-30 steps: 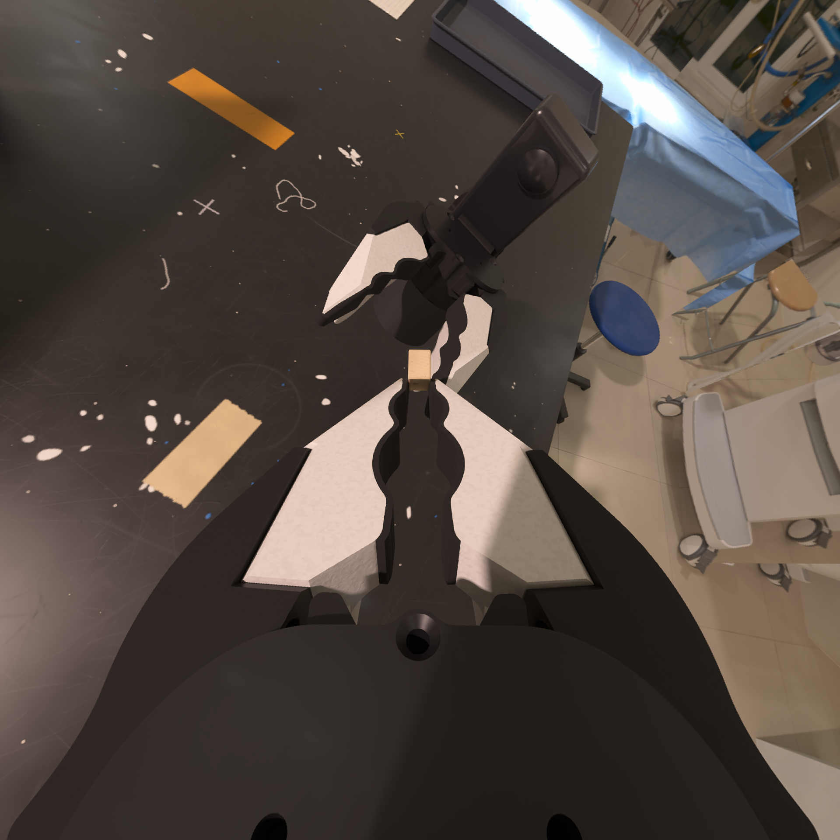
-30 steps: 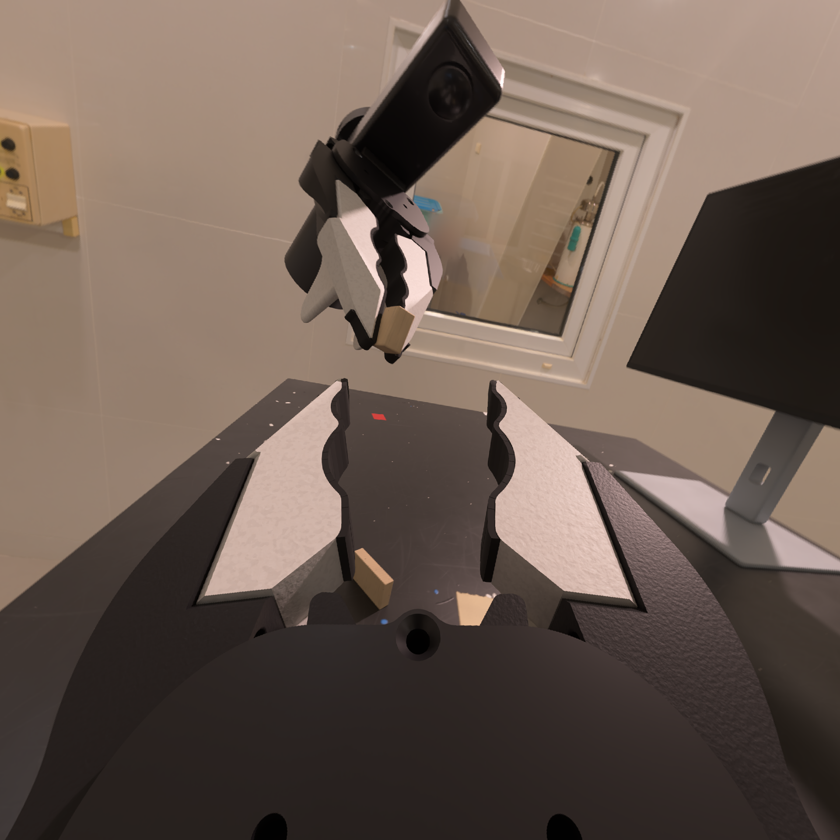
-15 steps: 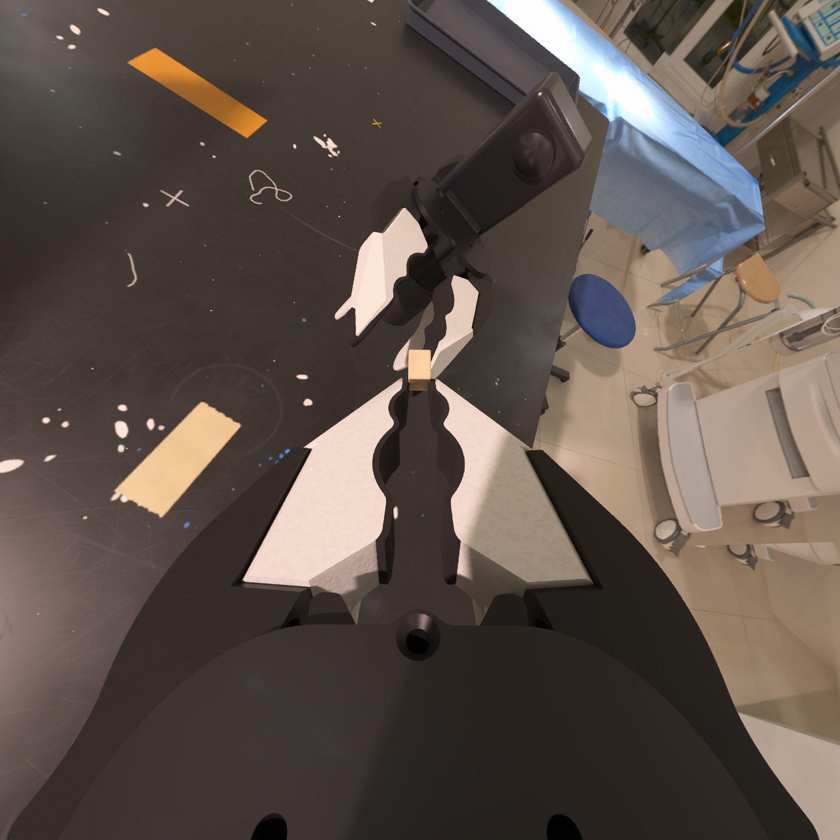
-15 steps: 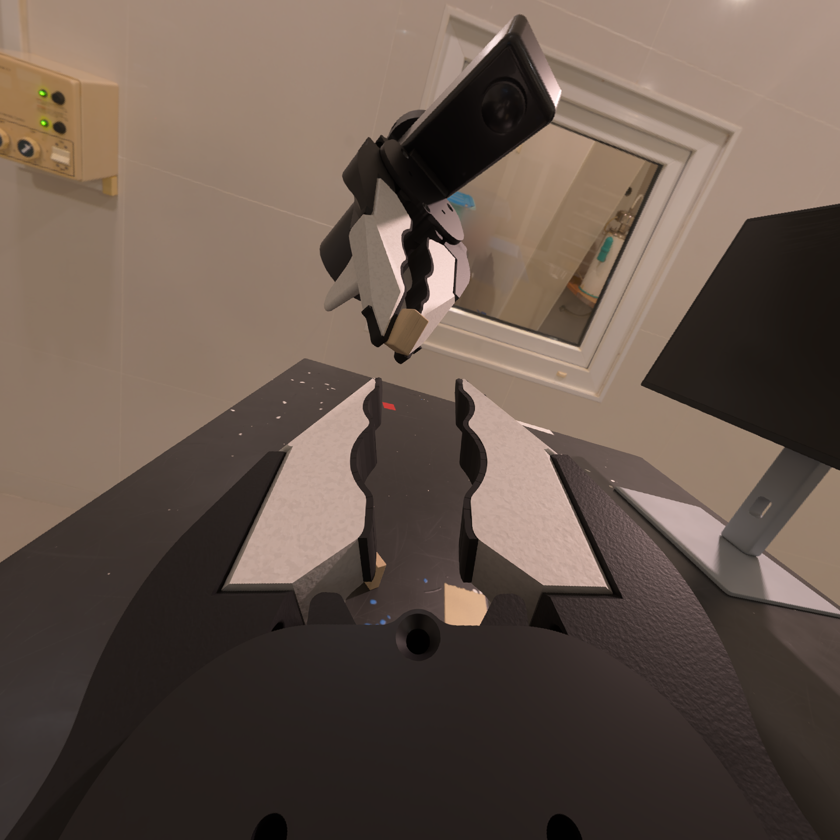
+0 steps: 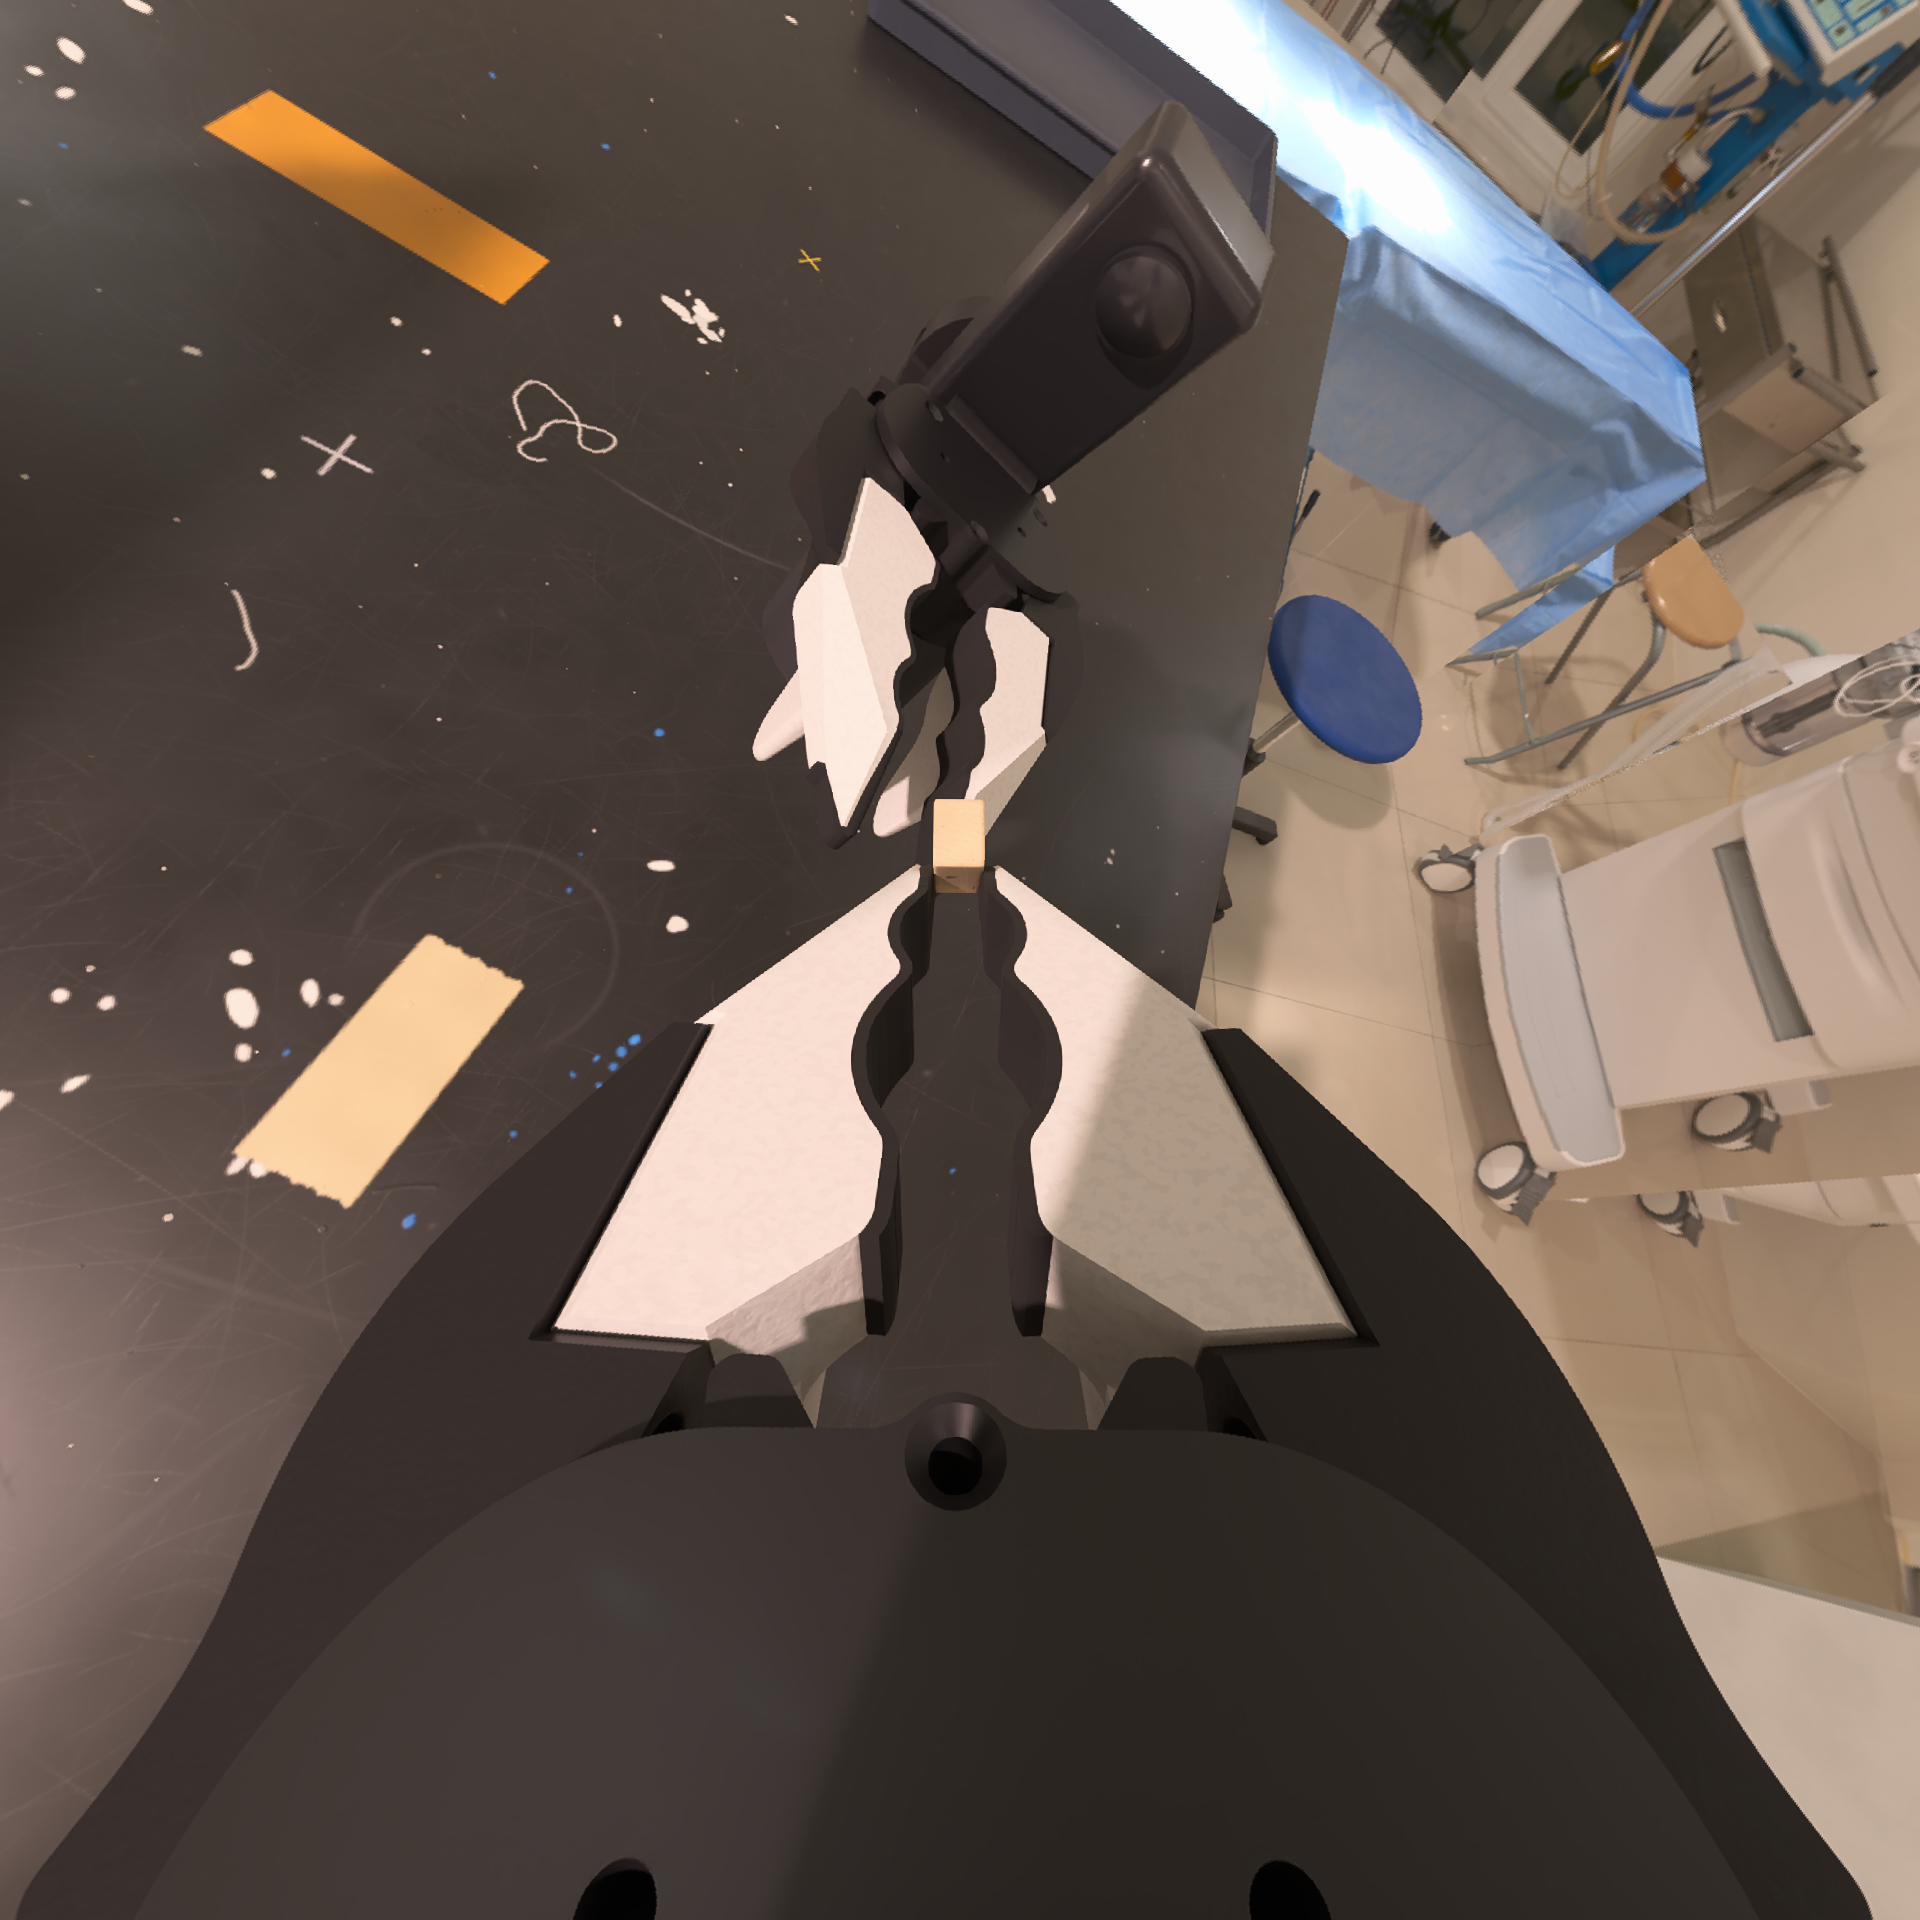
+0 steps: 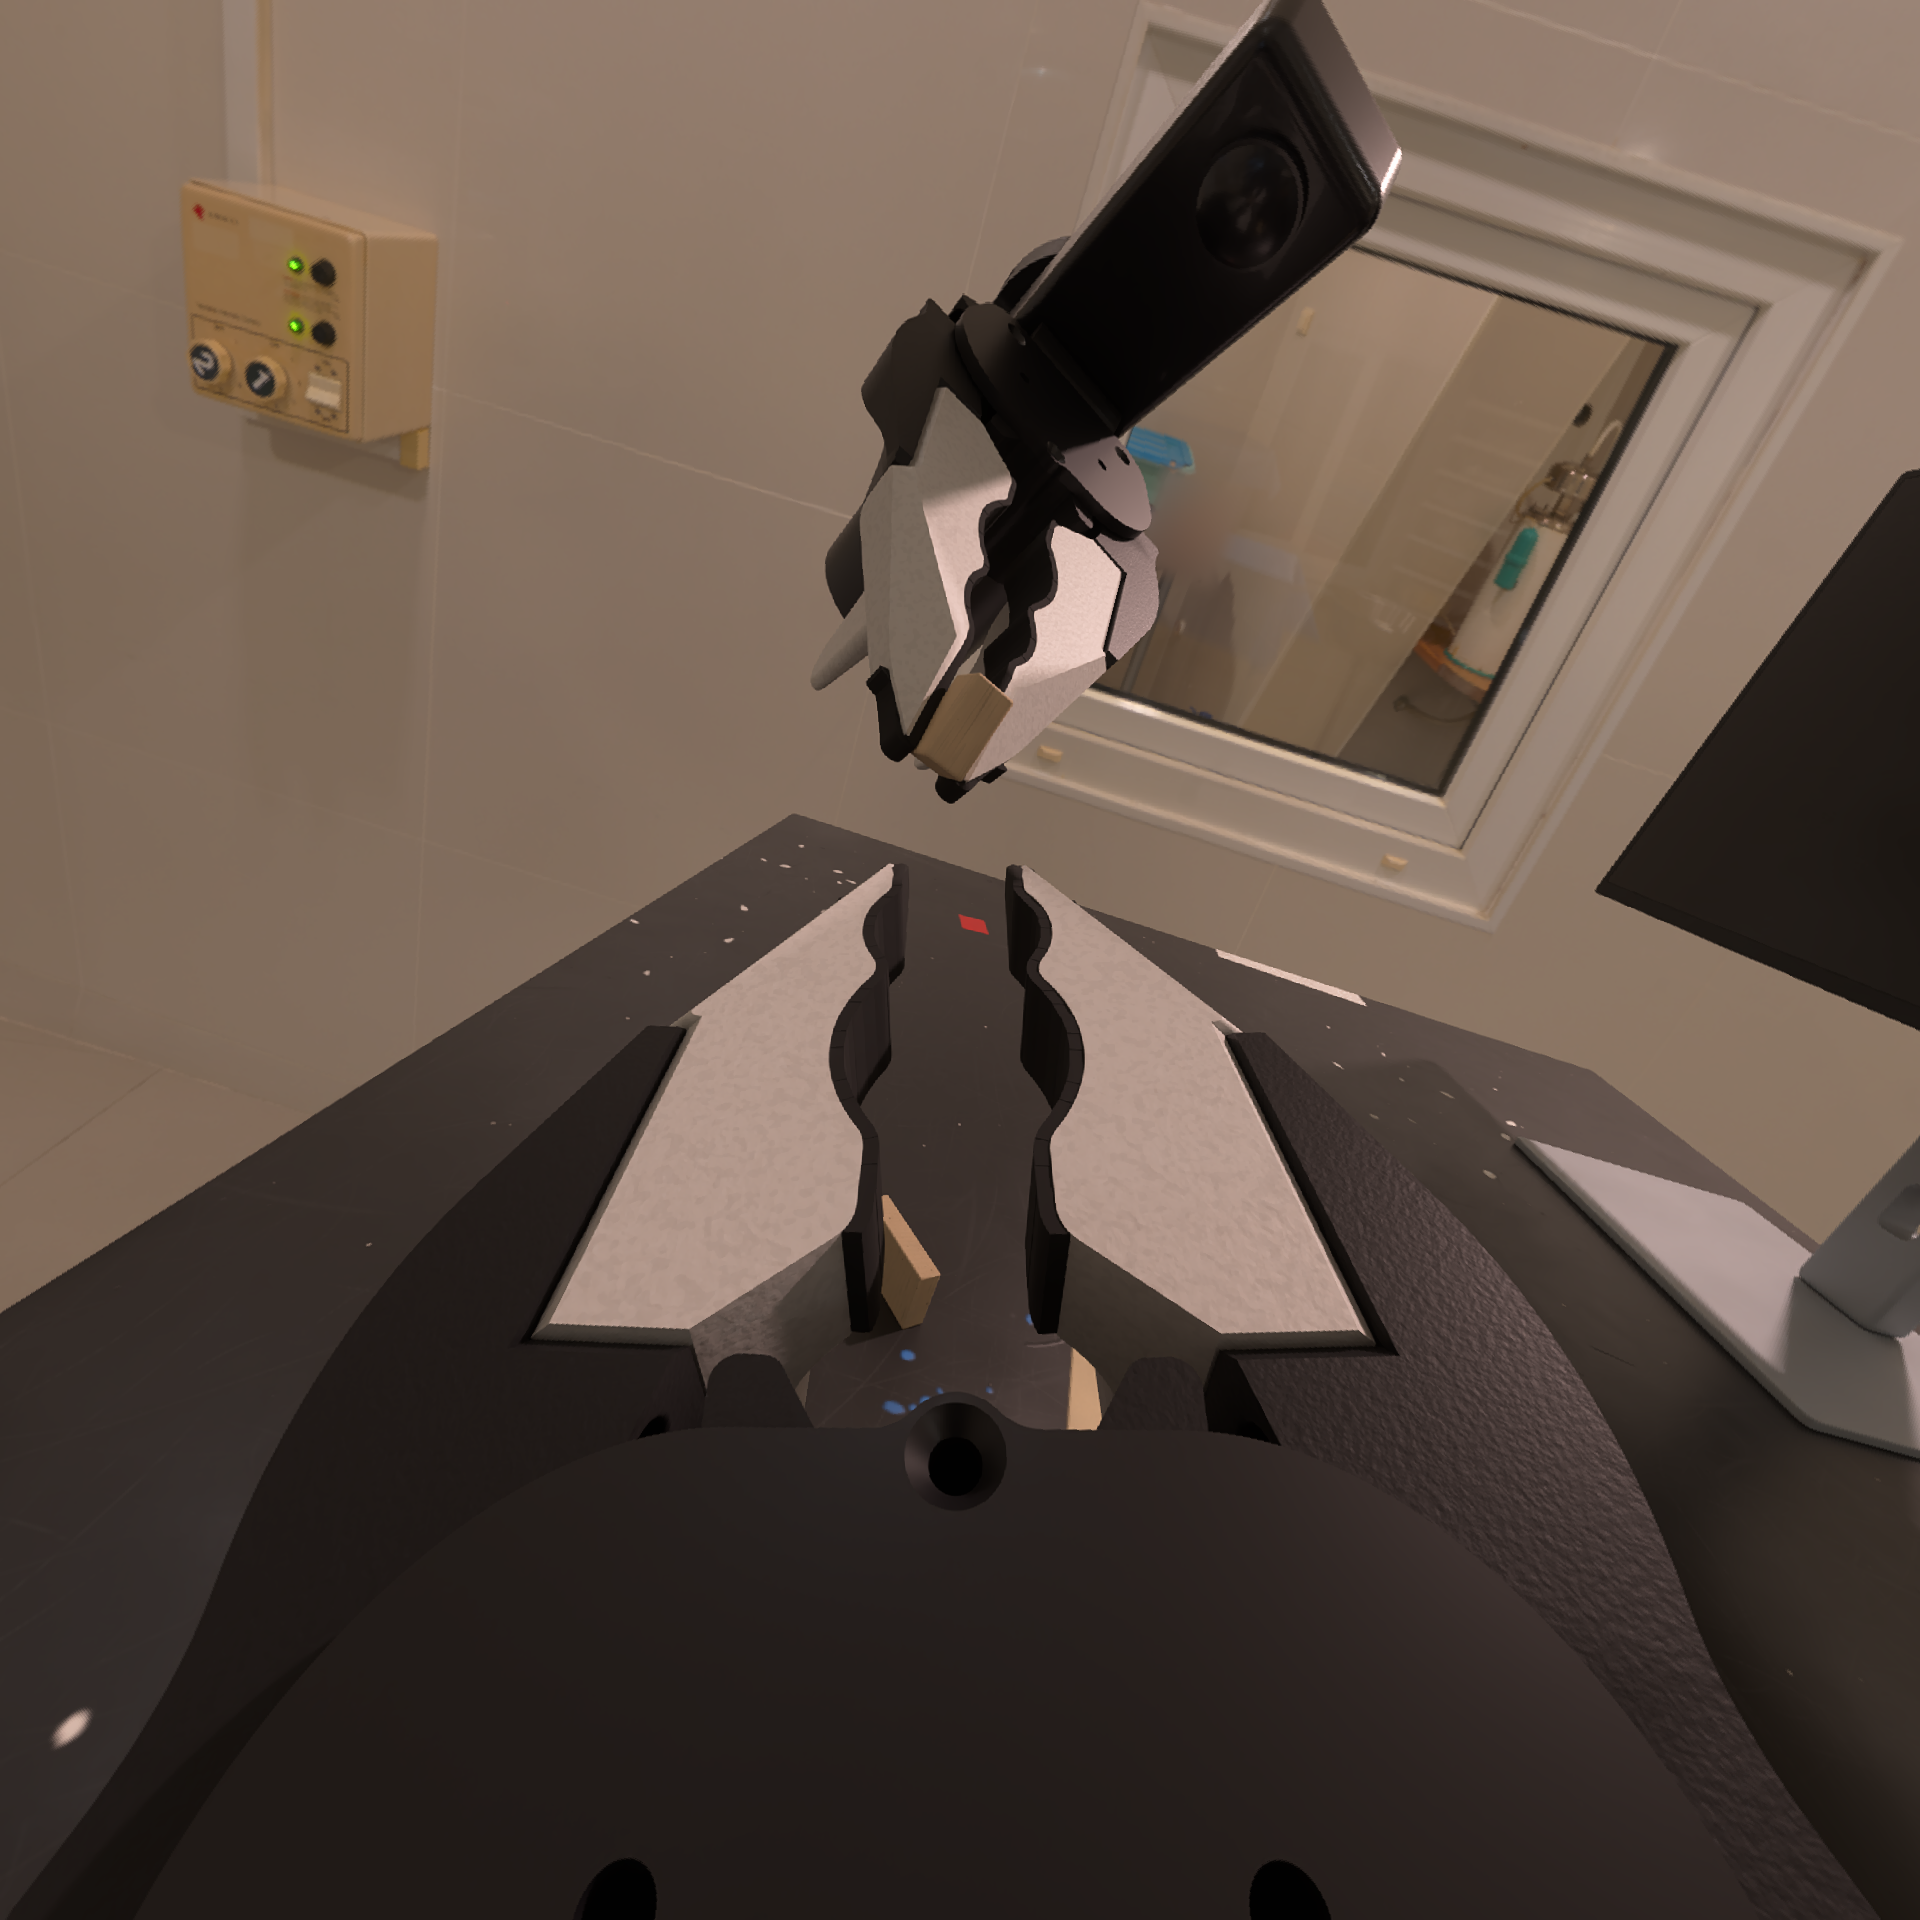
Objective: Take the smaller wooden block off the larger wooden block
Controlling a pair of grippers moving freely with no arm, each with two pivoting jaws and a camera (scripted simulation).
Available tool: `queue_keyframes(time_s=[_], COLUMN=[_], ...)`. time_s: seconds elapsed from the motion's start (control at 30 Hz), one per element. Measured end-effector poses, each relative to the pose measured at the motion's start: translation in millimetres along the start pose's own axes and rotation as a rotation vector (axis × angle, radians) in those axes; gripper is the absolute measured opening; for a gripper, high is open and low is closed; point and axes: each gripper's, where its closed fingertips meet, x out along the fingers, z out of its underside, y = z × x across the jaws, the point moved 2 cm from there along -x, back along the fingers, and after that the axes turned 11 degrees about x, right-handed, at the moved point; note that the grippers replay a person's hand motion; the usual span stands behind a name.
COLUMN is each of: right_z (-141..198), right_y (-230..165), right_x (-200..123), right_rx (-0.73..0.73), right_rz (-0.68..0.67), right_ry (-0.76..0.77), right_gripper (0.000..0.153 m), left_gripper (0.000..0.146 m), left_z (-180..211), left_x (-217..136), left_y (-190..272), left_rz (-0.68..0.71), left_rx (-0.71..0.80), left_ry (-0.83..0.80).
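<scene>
Wooden block [image 6: 902, 1276] half behind claw [image 6: 954, 904]

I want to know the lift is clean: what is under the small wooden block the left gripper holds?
Under the small wooden block, shut in the left gripper, is open air, then the black table. Its own underside is hidden.
</scene>
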Motion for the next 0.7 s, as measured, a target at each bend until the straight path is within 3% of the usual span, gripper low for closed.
queue_keyframes(time_s=[0.13,0.33,0.53,0.7], right_z=[0,18,85,137], right_y=[2,7,16,15], right_x=[-3,-9,-6,3], right_rx=[0.022,0.084,0.117,0.122], right_rz=[0.006,0.017,0.078,0.118], right_ry=[0.008,-0.097,-0.534,-0.81], right_gripper=[0.027,0.016,0.028,0.027], left_gripper=[0.008,0.008,0.008,0.008], left_z=[0,9,39,62], left_x=[1,-5,-22,-31], left_y=[0,-6,-15,-22], left_rz=[-0.008,-0.074,-0.185,-0.25], left_rx=[0.025,0.044,0.019,0.009], left_ry=[-0.011,-0.035,-0.064,-0.081])
